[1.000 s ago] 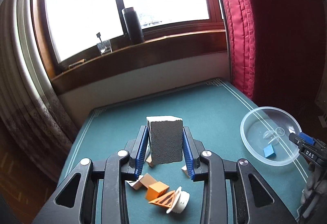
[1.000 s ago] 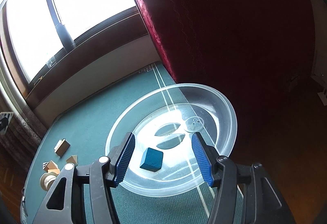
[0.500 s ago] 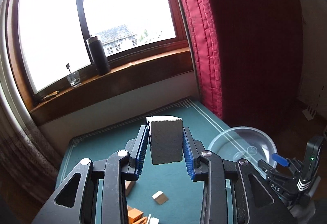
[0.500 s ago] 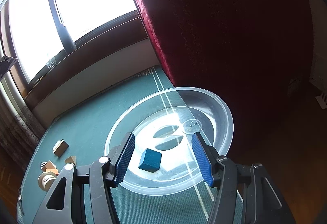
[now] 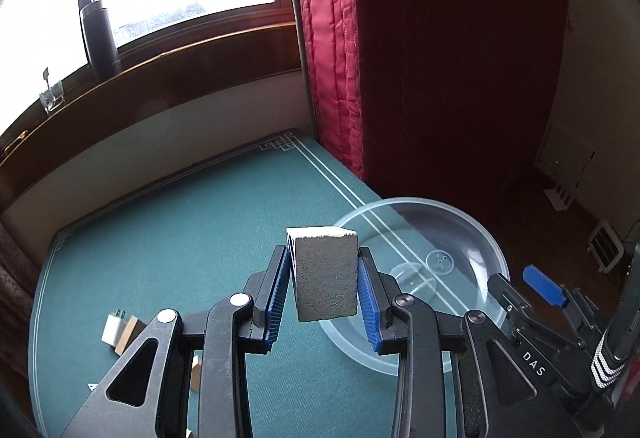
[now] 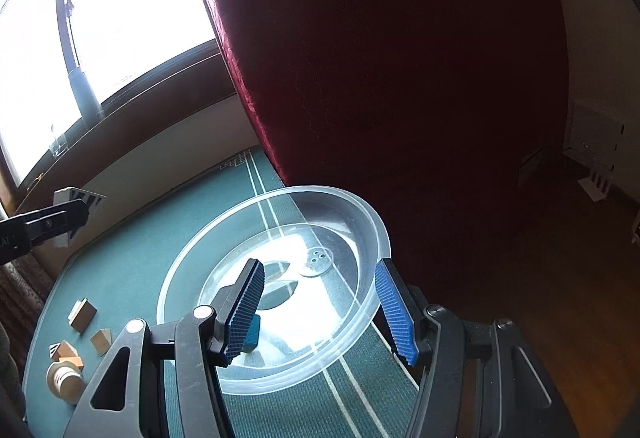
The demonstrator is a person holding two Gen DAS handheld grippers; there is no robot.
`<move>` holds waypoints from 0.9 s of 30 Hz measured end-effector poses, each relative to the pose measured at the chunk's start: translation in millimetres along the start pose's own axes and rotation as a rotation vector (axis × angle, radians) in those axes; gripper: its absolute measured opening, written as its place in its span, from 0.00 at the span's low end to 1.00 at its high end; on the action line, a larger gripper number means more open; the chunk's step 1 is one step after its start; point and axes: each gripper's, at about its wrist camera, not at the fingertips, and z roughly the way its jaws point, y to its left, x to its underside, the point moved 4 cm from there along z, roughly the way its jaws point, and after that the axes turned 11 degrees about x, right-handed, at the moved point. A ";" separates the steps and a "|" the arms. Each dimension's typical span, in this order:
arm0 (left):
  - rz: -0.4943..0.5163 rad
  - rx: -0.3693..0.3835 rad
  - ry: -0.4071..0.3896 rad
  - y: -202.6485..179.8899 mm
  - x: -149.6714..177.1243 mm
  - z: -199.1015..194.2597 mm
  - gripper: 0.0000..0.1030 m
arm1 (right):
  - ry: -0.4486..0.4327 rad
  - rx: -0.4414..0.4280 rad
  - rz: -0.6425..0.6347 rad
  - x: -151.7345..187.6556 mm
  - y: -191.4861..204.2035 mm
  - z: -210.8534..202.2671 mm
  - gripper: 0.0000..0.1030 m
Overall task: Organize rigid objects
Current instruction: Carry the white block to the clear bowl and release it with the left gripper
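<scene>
The left gripper (image 5: 323, 292) pinches the grey block (image 5: 325, 280) upright, long axis vertical, above the clear bowl's (image 5: 486, 242) left rim at the table's (image 5: 180, 222) right edge. The right gripper (image 6: 320, 312) is spread.

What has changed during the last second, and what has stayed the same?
The left gripper, holding the grey block, swung right, away from the wooden pieces, toward the clear plastic bowl. The right gripper opened wider; one finger now sits outside the bowl's rim. Unchanged: the grip on the block, the blue cube in the bowl, and the bowl on the green table.
</scene>
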 end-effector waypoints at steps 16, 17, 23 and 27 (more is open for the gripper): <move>0.029 0.015 0.075 -22.1 17.6 56.5 0.33 | 0.014 0.025 -0.001 4.5 -1.1 3.3 0.67; 0.030 0.014 0.078 -23.1 18.1 57.8 0.33 | 0.014 0.026 -0.001 4.8 -1.1 3.4 0.67; 0.036 0.009 0.075 -26.6 18.7 60.9 0.46 | 0.017 0.028 -0.005 4.9 1.7 8.1 0.68; 0.036 -0.018 0.057 -22.7 19.3 56.2 0.60 | 0.017 0.024 -0.010 5.9 4.0 7.1 0.71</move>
